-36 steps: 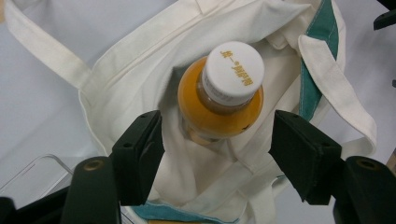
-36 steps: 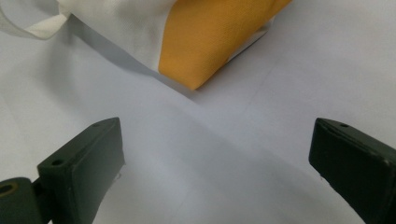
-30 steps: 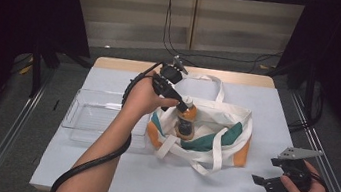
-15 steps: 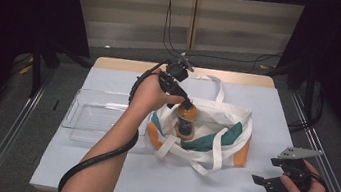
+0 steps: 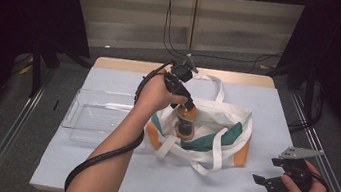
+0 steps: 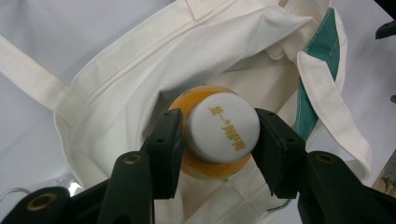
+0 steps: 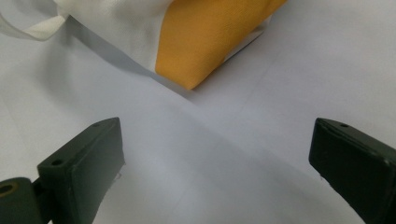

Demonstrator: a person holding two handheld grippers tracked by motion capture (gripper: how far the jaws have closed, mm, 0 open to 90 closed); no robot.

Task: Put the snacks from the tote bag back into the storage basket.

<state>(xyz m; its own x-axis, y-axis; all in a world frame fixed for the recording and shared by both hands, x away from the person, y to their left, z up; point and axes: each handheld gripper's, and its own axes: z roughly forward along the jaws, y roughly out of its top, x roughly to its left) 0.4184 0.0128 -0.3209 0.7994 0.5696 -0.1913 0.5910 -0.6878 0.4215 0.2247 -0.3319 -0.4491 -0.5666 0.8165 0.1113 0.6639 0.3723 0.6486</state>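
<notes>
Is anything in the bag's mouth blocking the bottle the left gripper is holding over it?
Nothing visible. The left gripper grips the bottle by its cap above the open tote bag, with bare lining below.

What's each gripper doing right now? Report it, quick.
Left gripper: closed on the orange bottle by its white cap, over the open tote bag.
Right gripper: open, holding nothing, above the table.

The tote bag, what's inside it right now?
A bottle of orange drink with a white cap stands in the tote bag, gripped at the cap by the left gripper. Its lower part and the bag's bottom are hidden by fabric.
</notes>
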